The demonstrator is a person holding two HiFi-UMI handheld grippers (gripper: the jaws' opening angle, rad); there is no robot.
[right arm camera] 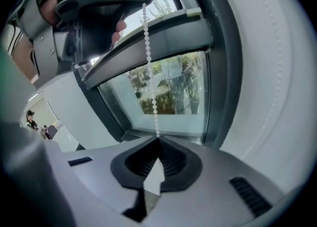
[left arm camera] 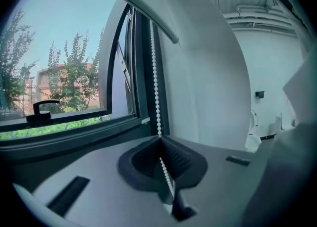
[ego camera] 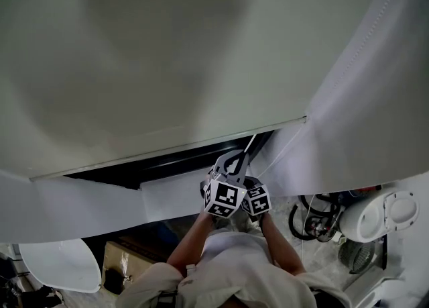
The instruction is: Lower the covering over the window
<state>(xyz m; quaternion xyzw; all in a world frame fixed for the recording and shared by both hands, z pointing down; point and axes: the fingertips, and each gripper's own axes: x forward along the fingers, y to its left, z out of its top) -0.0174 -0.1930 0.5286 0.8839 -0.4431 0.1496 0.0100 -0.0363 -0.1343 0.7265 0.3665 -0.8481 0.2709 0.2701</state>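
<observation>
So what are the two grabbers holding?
Both pinch the bead chain: the left gripper higher up, the right gripper just below, jaws shut on it.

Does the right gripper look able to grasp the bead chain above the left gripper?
Probably not yet: the right gripper is shut on the bead chain, and the left gripper clamps it above.

Green trees [left arm camera: 74, 65] before a reddish building [left arm camera: 43, 80] outside; coiled black cables [ego camera: 312, 219] and a cardboard box [ego camera: 125, 260] below.
</observation>
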